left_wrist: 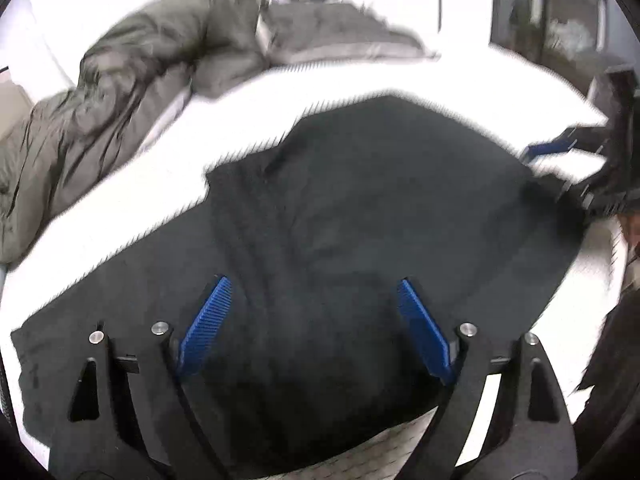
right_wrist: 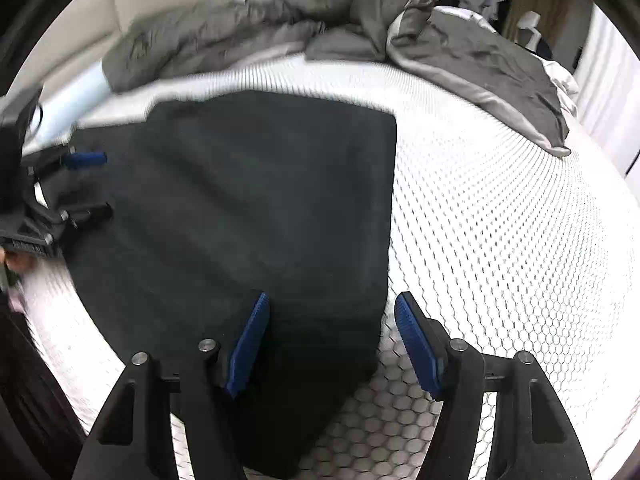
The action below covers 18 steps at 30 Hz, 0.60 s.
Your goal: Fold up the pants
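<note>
Black pants (right_wrist: 248, 200) flat on bed (right_wrist: 500, 200); left claw (left_wrist: 314, 292) + right claw (right_wrist: 330, 312) both agape, nothing gripped.

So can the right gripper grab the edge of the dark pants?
Probably yes. The right gripper is open, straddling the edge of the dark cloth pants on the white mattress, with nothing between.

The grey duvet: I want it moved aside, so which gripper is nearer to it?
Left, slightly. The left gripper and right gripper both hover over the black pants, well short of the grey duvet.
</note>
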### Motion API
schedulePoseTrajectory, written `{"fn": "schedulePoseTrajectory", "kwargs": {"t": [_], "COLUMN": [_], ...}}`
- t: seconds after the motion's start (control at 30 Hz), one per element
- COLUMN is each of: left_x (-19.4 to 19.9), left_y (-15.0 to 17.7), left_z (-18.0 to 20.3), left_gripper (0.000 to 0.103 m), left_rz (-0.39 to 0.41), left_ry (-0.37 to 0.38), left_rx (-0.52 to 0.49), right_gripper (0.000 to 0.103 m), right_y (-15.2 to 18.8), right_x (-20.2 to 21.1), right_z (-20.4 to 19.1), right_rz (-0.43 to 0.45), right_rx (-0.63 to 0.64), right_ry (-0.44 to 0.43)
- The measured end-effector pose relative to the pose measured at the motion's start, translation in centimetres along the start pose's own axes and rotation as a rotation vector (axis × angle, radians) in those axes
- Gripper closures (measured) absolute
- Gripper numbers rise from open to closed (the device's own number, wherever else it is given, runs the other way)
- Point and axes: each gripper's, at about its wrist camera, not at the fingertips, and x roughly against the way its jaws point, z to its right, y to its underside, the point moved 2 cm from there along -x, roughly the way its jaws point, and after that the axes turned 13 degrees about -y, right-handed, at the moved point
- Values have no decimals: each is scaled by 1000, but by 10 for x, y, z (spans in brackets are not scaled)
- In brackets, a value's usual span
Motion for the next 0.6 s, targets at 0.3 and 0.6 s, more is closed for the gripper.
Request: {"fn": "schedulePoseTrajectory", "kwargs": {"t": [0.3, 0.6], "left_x": [-49, -24], "left_y": [-15, -15], "left_z": [36, -10], "left_gripper": [30, 29], "left_rz": [-83, -22], "left_ry": [41, -26], "left_rx": [-79, 0], "right_gripper": [36, 35], "right_y": [-32, -21], "right_x": [-63, -17], "right_z": [-44, 19], "right_rz": [-85, -22], "right_rx": [99, -49], "right_ry": [-39, 95]}}
